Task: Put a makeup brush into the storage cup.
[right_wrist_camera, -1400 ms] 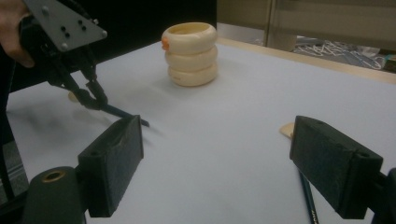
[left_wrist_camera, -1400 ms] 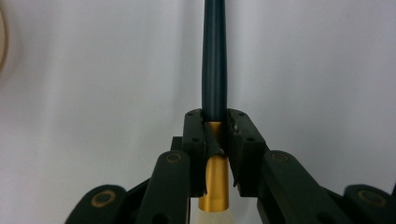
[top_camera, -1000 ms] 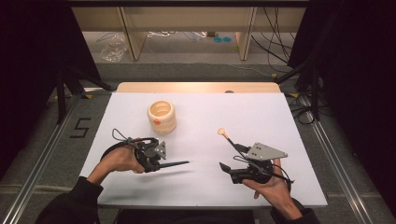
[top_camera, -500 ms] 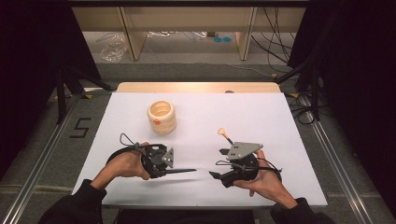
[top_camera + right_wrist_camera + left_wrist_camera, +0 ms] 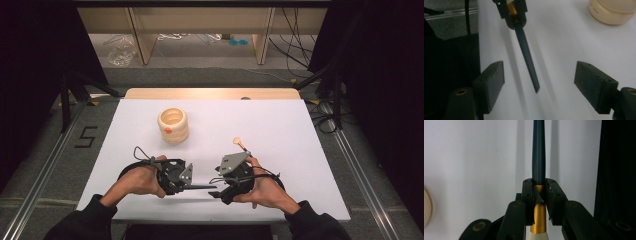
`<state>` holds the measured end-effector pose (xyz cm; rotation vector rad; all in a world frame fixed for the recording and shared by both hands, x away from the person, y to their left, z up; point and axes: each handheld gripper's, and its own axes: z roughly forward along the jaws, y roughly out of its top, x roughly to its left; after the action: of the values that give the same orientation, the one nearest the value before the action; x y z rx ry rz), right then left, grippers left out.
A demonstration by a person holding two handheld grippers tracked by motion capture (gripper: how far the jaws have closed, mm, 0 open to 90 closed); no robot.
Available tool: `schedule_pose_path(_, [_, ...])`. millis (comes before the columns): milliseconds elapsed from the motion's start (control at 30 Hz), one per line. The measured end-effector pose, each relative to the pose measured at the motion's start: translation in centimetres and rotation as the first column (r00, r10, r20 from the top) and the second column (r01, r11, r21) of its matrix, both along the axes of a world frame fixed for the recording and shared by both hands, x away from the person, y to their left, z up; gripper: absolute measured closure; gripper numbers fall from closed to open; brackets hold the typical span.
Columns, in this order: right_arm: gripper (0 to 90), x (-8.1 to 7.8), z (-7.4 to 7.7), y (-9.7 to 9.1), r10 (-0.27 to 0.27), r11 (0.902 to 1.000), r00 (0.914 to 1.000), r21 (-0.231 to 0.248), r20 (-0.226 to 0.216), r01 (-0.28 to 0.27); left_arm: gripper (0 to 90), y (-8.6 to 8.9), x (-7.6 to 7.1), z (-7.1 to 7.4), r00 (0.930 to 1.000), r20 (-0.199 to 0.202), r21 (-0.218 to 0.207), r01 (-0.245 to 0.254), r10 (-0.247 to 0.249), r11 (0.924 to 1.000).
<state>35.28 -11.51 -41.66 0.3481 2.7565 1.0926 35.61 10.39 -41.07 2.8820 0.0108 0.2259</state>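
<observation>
On the white tabletop (image 5: 300, 150), near the person's edge:

- Left tongs (image 5: 539, 192): pinching a brush (image 5: 539, 157) at its gold ferrule, just where the dark blue handle begins. Pale bristles show below the ferrule, between the jaws. In the high view the left tongs (image 5: 186, 186) hold the brush (image 5: 200, 187) roughly level above the tabletop, handle end pointing toward the right tongs (image 5: 220, 192).
- Right tongs (image 5: 539, 85): spread wide, though the jaws have just been closing a little. The tip of the brush (image 5: 527, 60) handle lies between the two pads (image 5: 492, 85); neither pad touches it.
- Cream ribbed jar (image 5: 173, 125): upright, open-mouthed, a small orange mark on its side; well apart from both tongs, farther up the tabletop on the left.
- Small stick with a round pale head (image 5: 240, 144): lying just beyond the right hand (image 5: 262, 190).
</observation>
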Motion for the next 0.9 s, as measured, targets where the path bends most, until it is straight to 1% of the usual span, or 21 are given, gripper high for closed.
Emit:
schedule_pose_path(67, [28.1, 0.1, -0.2, 0.5, 0.026, 0.9996, 0.9996, -0.010, -0.006, -0.026, 78.3, -0.2, -0.2, 0.1, 0.9999, 0.001, 0.005, 0.012, -0.012, 0.9999])
schedule_pose_path(133, [30.2, 0.3, -0.4, 1.0, 0.039, 0.9990, 0.9991, -0.020, -0.020, -0.039, 78.3, -0.4, -0.3, 0.2, 0.9999, 0.004, 0.004, 0.014, -0.014, 0.9999])
schedule_pose_path(167, [32.2, 0.4, -0.6, 1.2, 0.038, 0.9990, 0.9991, -0.022, -0.017, -0.039, 78.3, -0.5, -0.3, 0.2, 0.9998, 0.007, 0.008, 0.020, -0.020, 0.9998])
schedule_pose_path(233, [34.6, 0.5, -0.8, 1.4, 0.050, 0.9981, 0.9979, -0.034, -0.040, -0.052, 78.3, -0.6, -0.4, 0.2, 0.9998, 0.008, 0.004, 0.021, -0.021, 0.9998])
schedule_pose_path(267, [38.5, 0.7, -1.0, 1.7, 0.062, 0.9972, 0.9965, -0.038, -0.056, -0.064, 78.2, -0.6, -0.5, 0.3, 0.9997, 0.007, 0.007, 0.025, -0.025, 0.9997])
schedule_pose_path(333, [39.7, 0.8, -1.1, 1.8, 0.071, 0.9962, 0.9955, -0.045, -0.063, -0.074, 78.3, -0.7, -0.5, 0.3, 0.9995, 0.017, 0.006, 0.026, -0.026, 0.9997])
schedule_pose_path(367, [40.7, 0.8, -1.2, 1.9, 0.073, 0.9957, 0.9952, -0.052, -0.065, -0.077, 78.2, -0.8, -0.6, 0.2, 0.9996, 0.007, 0.005, 0.026, -0.026, 0.9997])
schedule_pose_path(433, [44.5, 0.8, -1.4, 2.1, 0.081, 0.9944, 0.9938, -0.061, -0.075, -0.086, 78.3, -0.9, -0.6, 0.3, 0.9994, 0.019, 0.008, 0.030, -0.030, 0.9995])
schedule_pose_path(533, [49.4, 0.9, -1.5, 2.4, 0.096, 0.9921, 0.9925, -0.073, -0.075, -0.102, 78.3, -1.0, -0.8, 0.3, 0.9992, 0.015, 0.008, 0.037, -0.037, 0.9993])
schedule_pose_path(633, [55.5, 0.8, -1.6, 2.5, 0.115, 0.9891, 0.9904, -0.083, -0.076, -0.121, 78.2, -1.0, -0.8, 0.3, 0.9993, 0.013, 0.006, 0.034, -0.034, 0.9994])
schedule_pose_path(733, [59.0, 0.8, -1.7, 2.6, 0.127, 0.9868, 0.9887, -0.091, -0.080, -0.134, 78.2, -1.1, -0.9, 0.3, 0.9990, 0.021, 0.000, 0.039, -0.039, 0.9992])
schedule_pose_path(900, [64.9, 0.8, -1.9, 2.8, 0.141, 0.9833, 0.9868, -0.104, -0.079, -0.149, 78.2, -1.2, -0.9, 0.3, 0.9989, 0.021, 0.002, 0.042, -0.042, 0.9991])
